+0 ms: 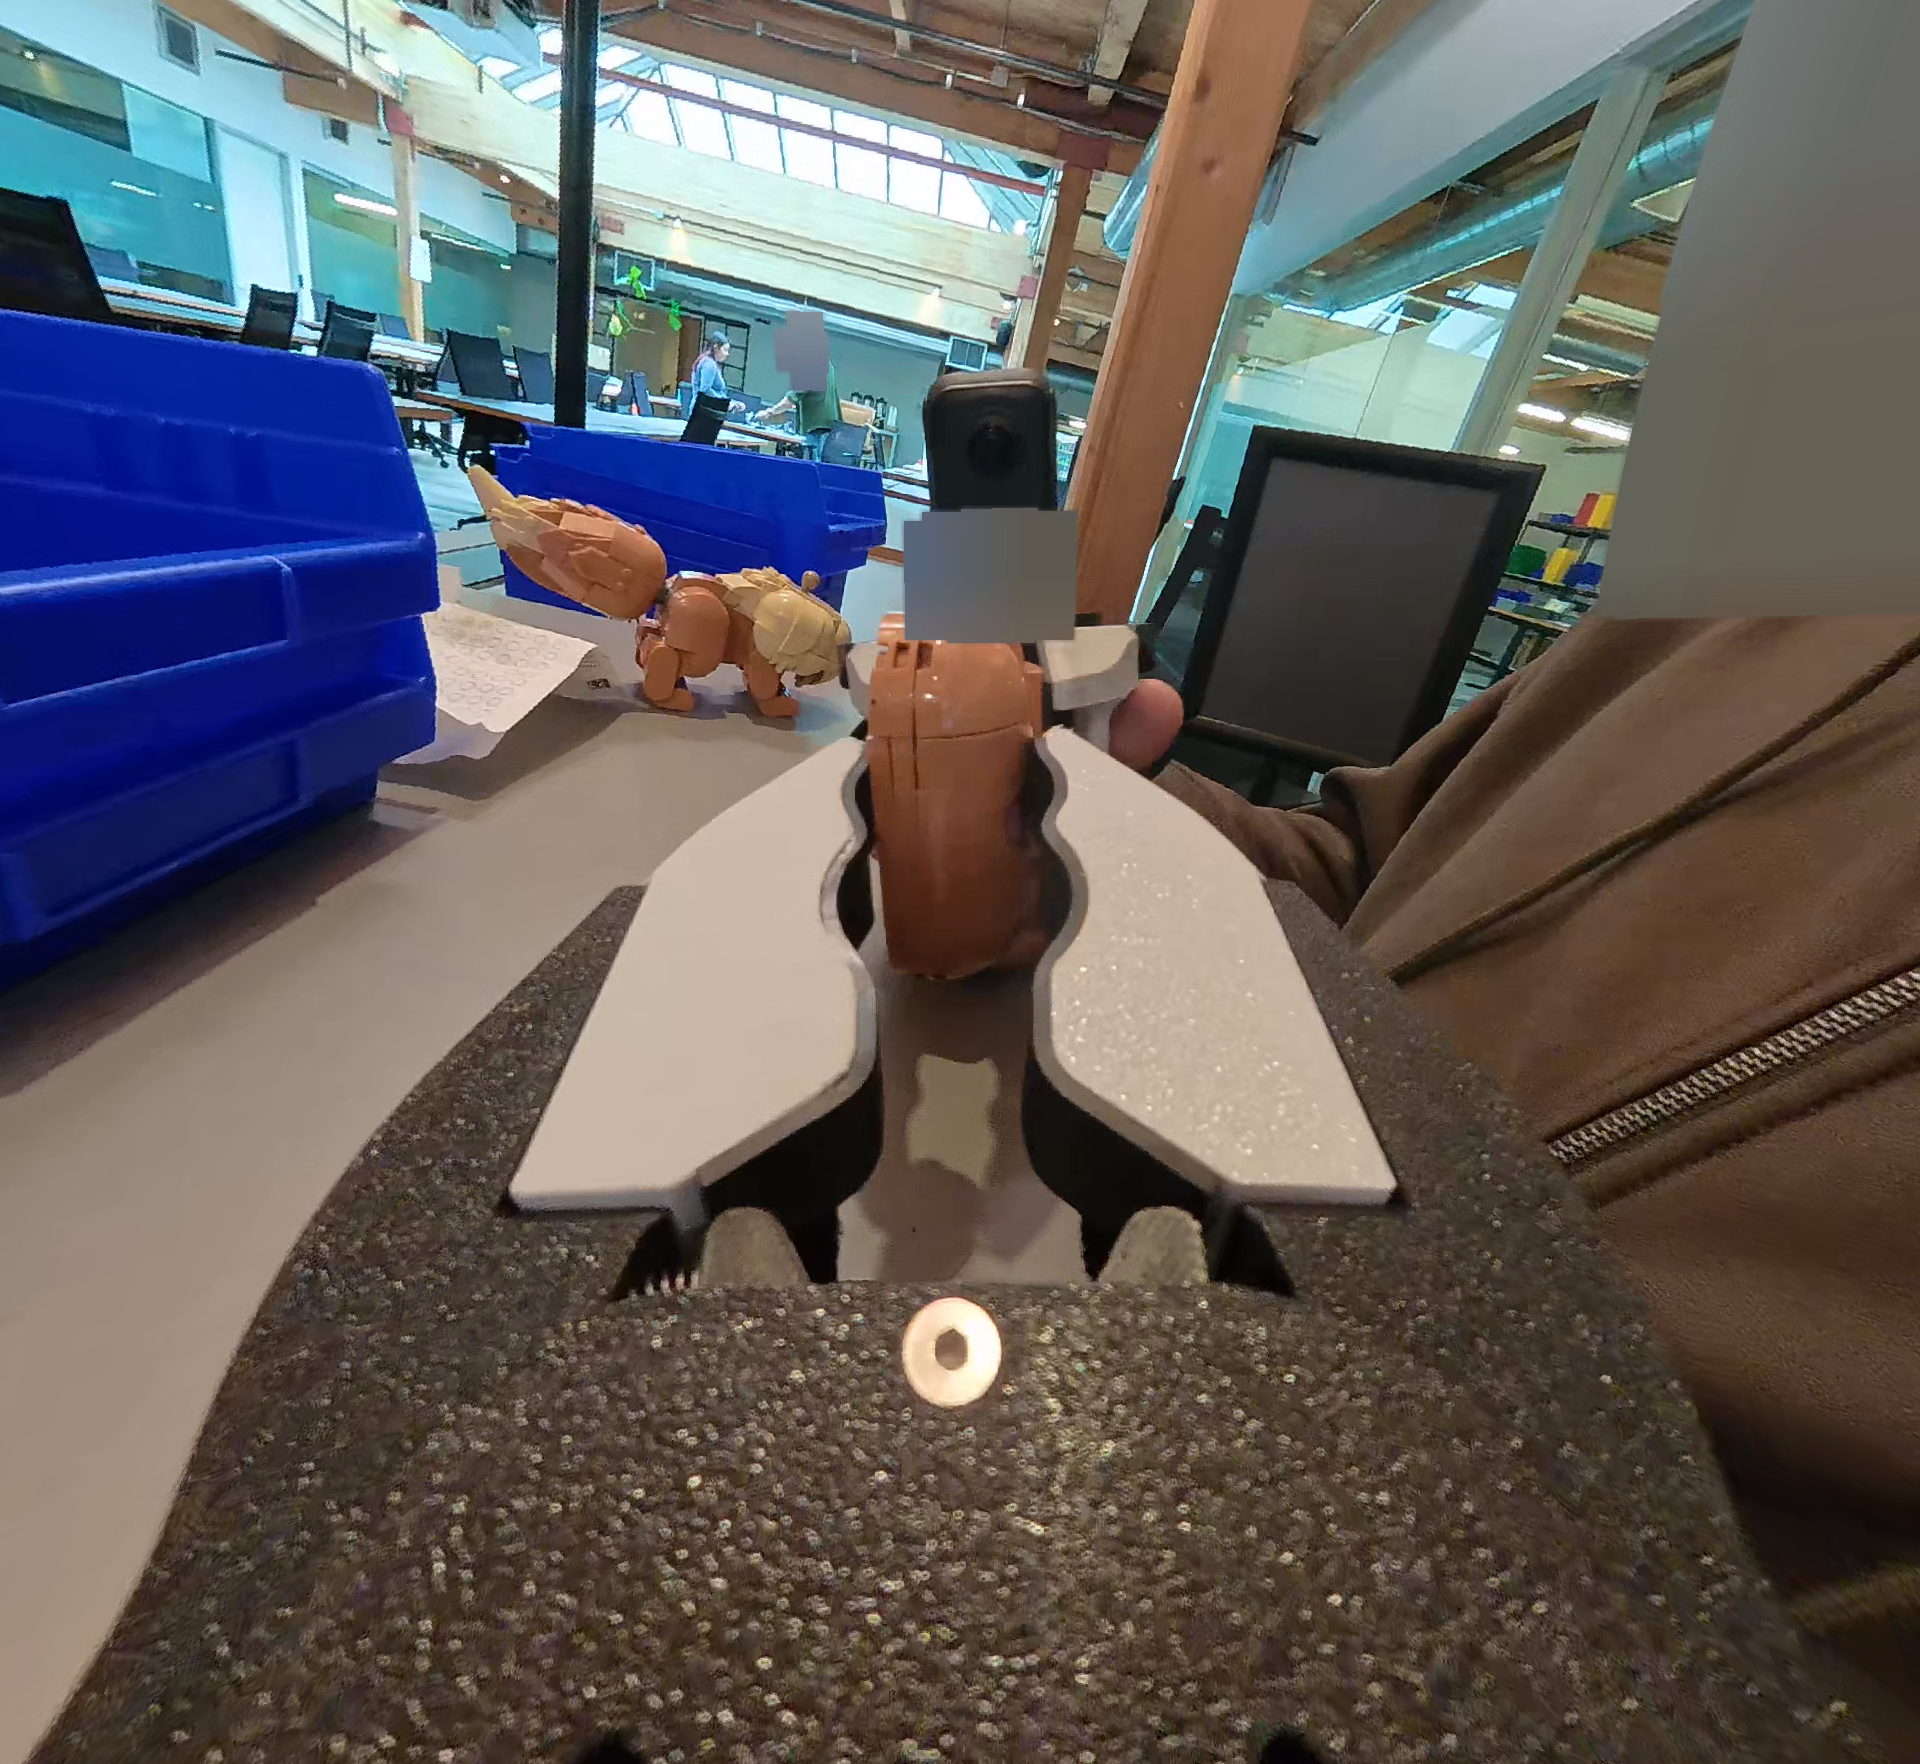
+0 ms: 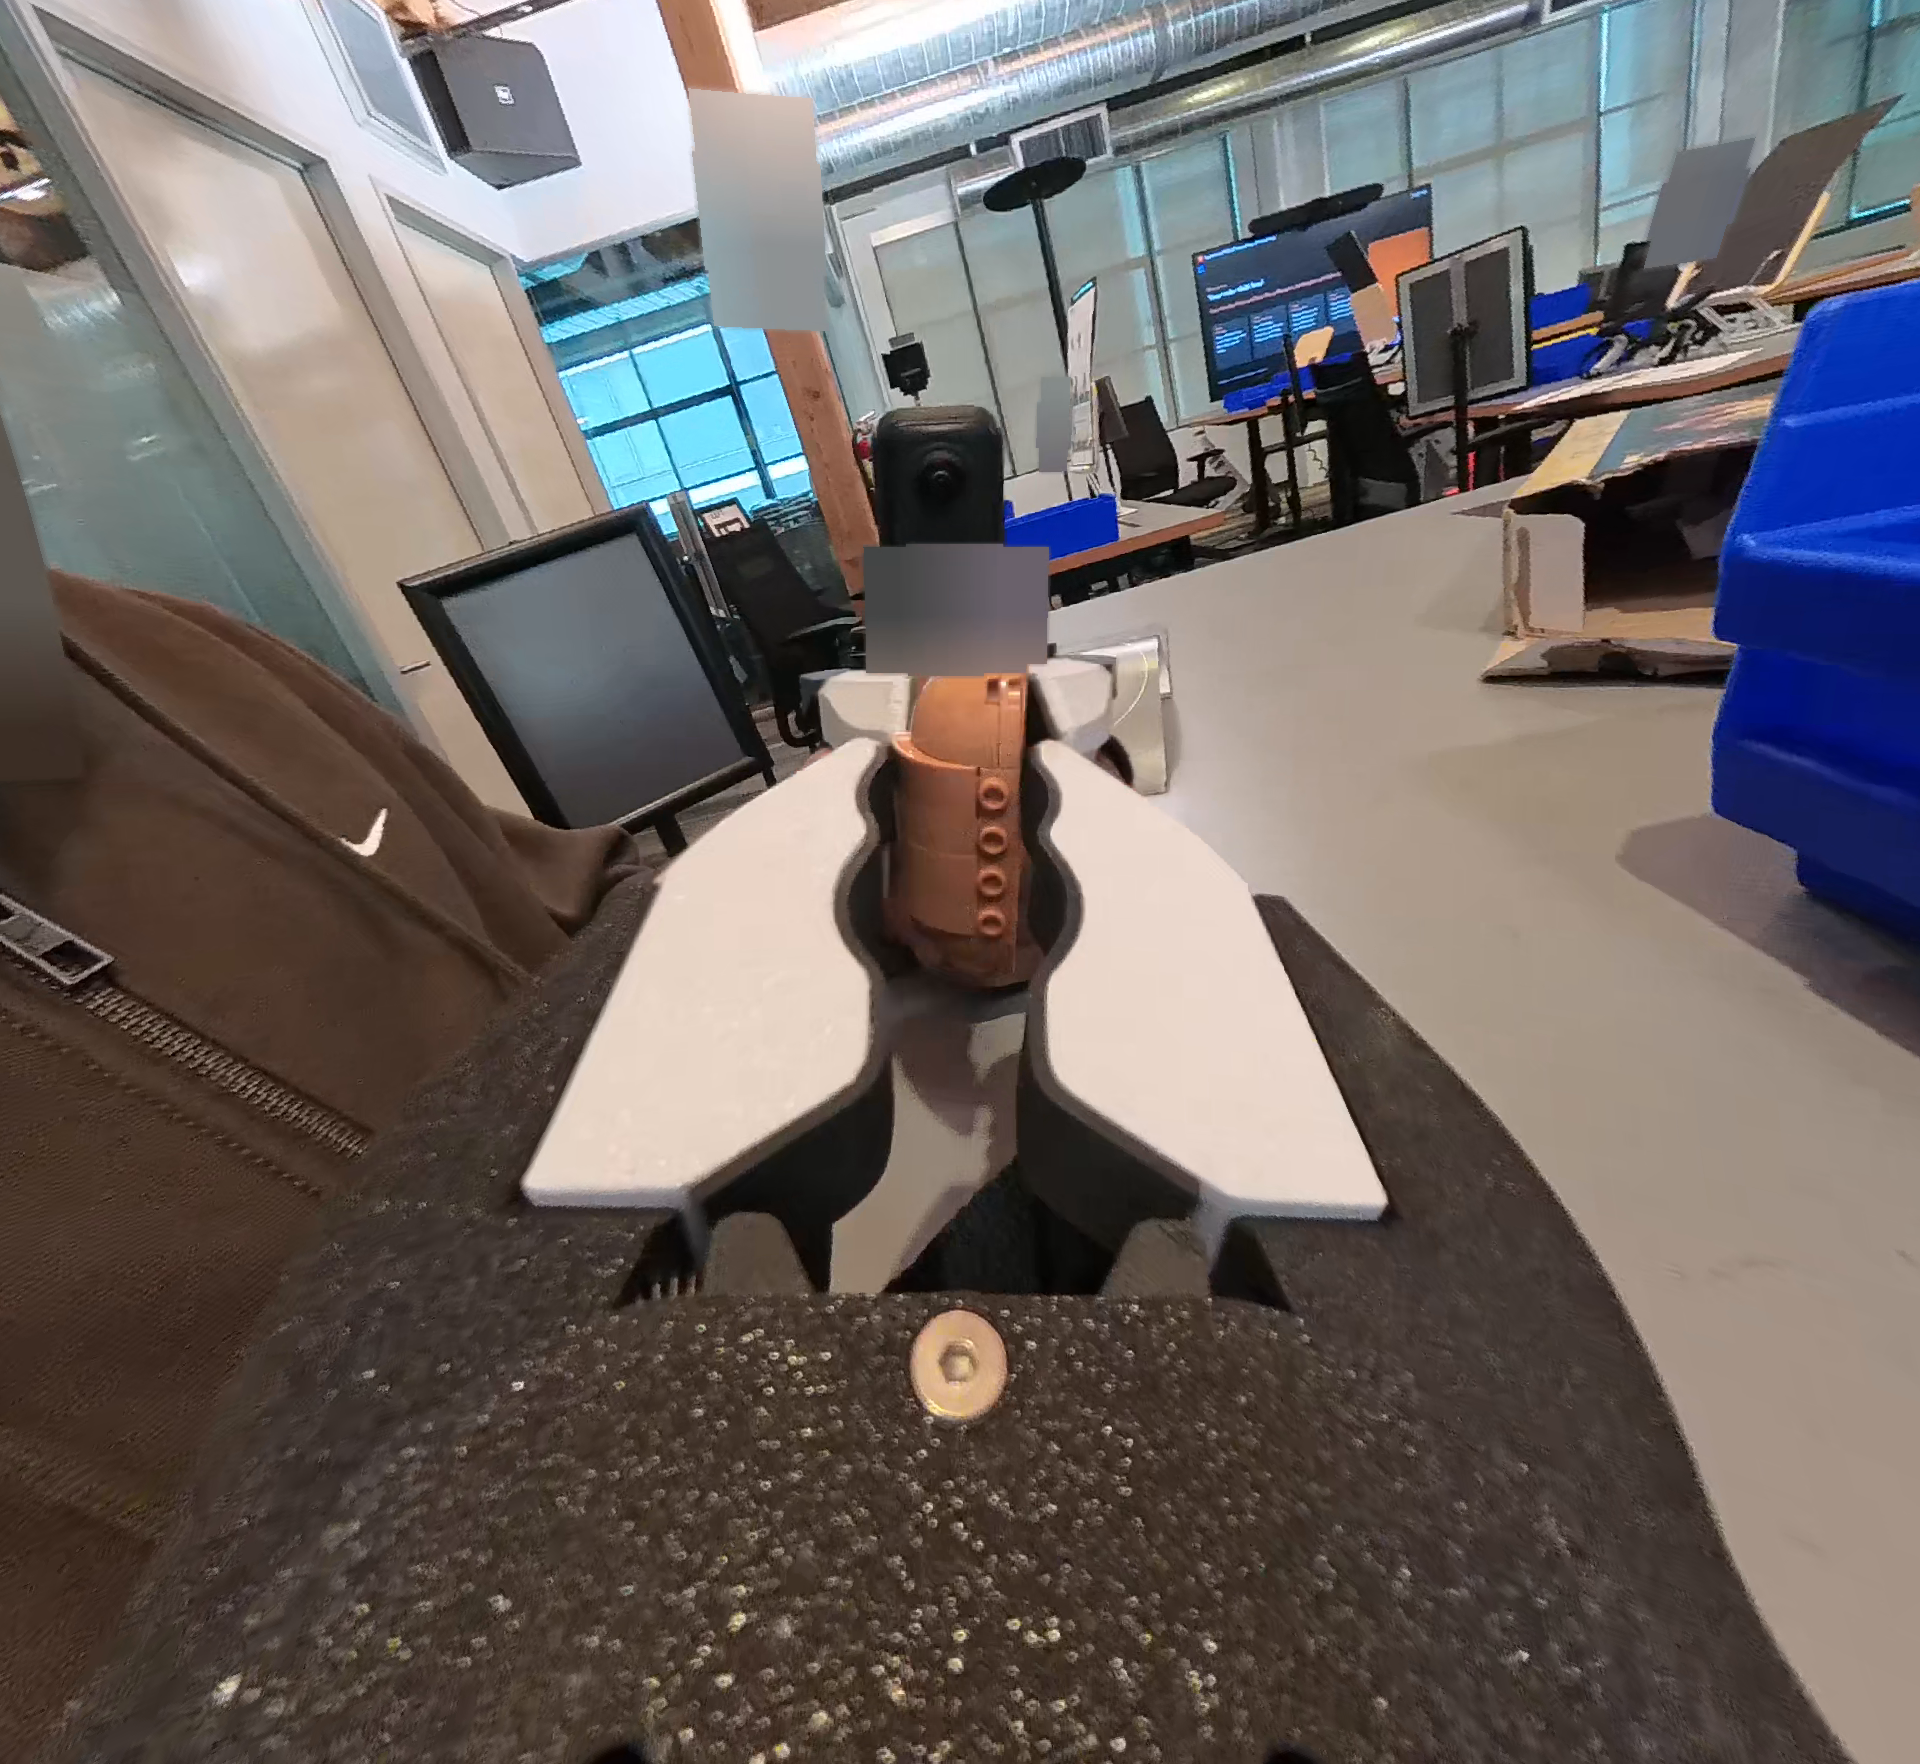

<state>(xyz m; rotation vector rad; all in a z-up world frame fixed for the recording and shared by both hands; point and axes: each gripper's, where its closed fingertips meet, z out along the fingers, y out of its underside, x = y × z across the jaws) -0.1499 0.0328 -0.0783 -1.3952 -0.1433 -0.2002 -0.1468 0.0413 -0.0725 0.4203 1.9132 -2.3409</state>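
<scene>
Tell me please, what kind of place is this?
Probably an open-plan office or workshop in a converted industrial hall: desks with chairs, a big screen, and blue bins on a grey table. Both grippers clamp one brown brick piece.

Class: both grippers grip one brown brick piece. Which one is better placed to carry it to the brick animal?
Probably left. The left gripper faces the brick animal by the blue bins; the right gripper's view lacks it. Both clamp the brown brick piece.
</scene>
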